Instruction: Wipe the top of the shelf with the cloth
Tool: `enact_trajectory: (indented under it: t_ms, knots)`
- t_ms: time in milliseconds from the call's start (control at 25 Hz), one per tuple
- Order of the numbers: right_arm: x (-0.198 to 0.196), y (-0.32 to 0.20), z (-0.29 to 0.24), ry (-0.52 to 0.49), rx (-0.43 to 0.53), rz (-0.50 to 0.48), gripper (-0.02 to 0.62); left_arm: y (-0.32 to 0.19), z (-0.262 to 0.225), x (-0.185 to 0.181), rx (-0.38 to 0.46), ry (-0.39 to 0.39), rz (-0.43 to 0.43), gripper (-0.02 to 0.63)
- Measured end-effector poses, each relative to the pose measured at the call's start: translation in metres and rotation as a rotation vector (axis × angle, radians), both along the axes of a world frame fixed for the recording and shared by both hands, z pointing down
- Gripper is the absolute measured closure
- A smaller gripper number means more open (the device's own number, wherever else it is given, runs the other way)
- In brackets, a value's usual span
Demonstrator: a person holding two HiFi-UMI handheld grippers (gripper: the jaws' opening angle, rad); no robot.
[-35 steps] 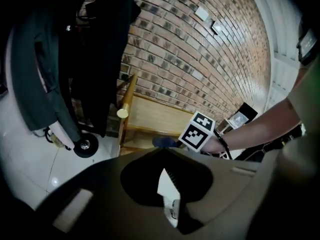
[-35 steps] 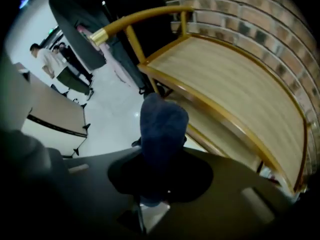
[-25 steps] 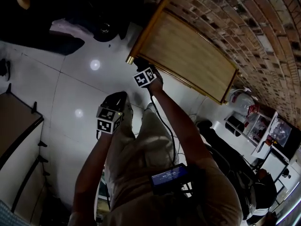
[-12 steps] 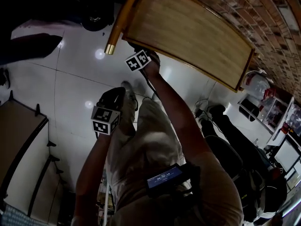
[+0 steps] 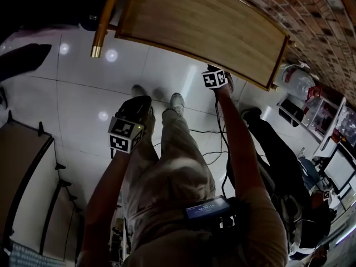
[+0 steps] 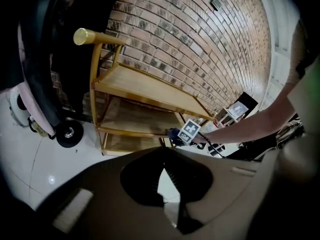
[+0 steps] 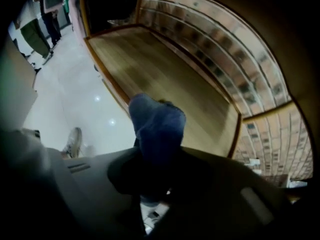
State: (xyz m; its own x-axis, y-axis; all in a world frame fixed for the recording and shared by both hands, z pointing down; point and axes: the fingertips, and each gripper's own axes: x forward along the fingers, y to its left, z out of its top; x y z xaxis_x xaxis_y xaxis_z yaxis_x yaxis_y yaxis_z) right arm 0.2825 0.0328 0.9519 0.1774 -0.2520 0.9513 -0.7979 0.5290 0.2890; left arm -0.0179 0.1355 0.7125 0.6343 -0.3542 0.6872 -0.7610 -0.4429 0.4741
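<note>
The wooden shelf top [image 5: 200, 21] runs across the upper head view, against a brick wall. My right gripper [image 5: 216, 79] is at the top's front edge, toward its right end. It is shut on a blue cloth [image 7: 157, 126] that sticks out over the edge of the boards [image 7: 165, 74]. From the left gripper view, the cloth [image 6: 174, 133] and right gripper [image 6: 189, 130] sit level with the top tier. My left gripper [image 5: 136, 107] hangs over the white floor, clear of the shelf. Its fingertips meet, with nothing between them [image 6: 162, 171].
A gold-capped corner post [image 5: 95, 52] marks the shelf's left end. Lower tiers [image 6: 135, 119] lie under the top. A black wheel [image 6: 67, 132] stands by the shelf foot. Cables [image 5: 206, 143] trail on the floor tiles, a dark table [image 5: 16, 149] is at left, and bags [image 5: 295, 82] at right.
My right gripper has carried the cloth from the shelf's left front corner rightward along the front edge. The left gripper has stayed low beside my leg.
</note>
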Motion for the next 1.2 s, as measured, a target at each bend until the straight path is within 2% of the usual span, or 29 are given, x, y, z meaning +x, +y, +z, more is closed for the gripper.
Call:
enact_trajectory:
  t_ms: [160, 280, 400, 480, 560, 640, 720, 800, 880, 1000, 1080, 1200]
  knots:
    - [0.077, 0.016, -0.001, 0.077, 0.020, 0.010, 0.503, 0.000, 0.010, 0.017, 0.009, 0.004, 0.019, 0.606]
    - [0.120, 0.025, -0.002, 0.090, 0.036, 0.092, 0.503, -0.005, 0.022, 0.026, 0.015, 0.009, 0.023, 0.606]
    - [0.149, 0.031, -0.005, 0.085, 0.055, 0.179, 0.503, -0.018, 0.031, 0.032, 0.054, 0.017, 0.029, 0.606]
    - [0.144, 0.036, -0.012, 0.068, 0.079, 0.227, 0.503, -0.031, 0.044, 0.032, 0.095, 0.015, 0.039, 0.606]
    - [0.102, 0.055, -0.019, 0.021, 0.074, 0.169, 0.503, -0.040, 0.065, 0.031, 0.115, 0.029, 0.050, 0.606]
    - [0.021, 0.072, -0.019, -0.048, 0.030, -0.031, 0.503, -0.045, 0.093, 0.026, 0.118, 0.054, 0.056, 0.606]
    - [-0.076, 0.067, -0.009, -0.132, 0.006, -0.248, 0.503, -0.054, 0.122, 0.013, 0.124, 0.079, 0.058, 0.603]
    - [-0.162, 0.046, 0.020, -0.222, -0.017, -0.383, 0.503, -0.070, 0.145, -0.007, 0.141, 0.093, 0.086, 0.603]
    - [-0.232, 0.022, 0.064, -0.286, -0.032, -0.494, 0.503, -0.087, 0.169, -0.030, 0.166, 0.052, 0.148, 0.603]
    - [-0.298, -0.018, 0.125, -0.255, 0.021, -0.633, 0.503, -0.103, 0.205, -0.052, 0.223, -0.045, 0.302, 0.603]
    - [-0.331, -0.051, 0.159, -0.238, 0.078, -0.670, 0.502, -0.111, 0.225, -0.065, 0.256, -0.069, 0.395, 0.603]
    - [-0.370, -0.087, 0.213, -0.236, 0.106, -0.698, 0.502, -0.121, 0.254, -0.088, 0.254, -0.082, 0.400, 0.603]
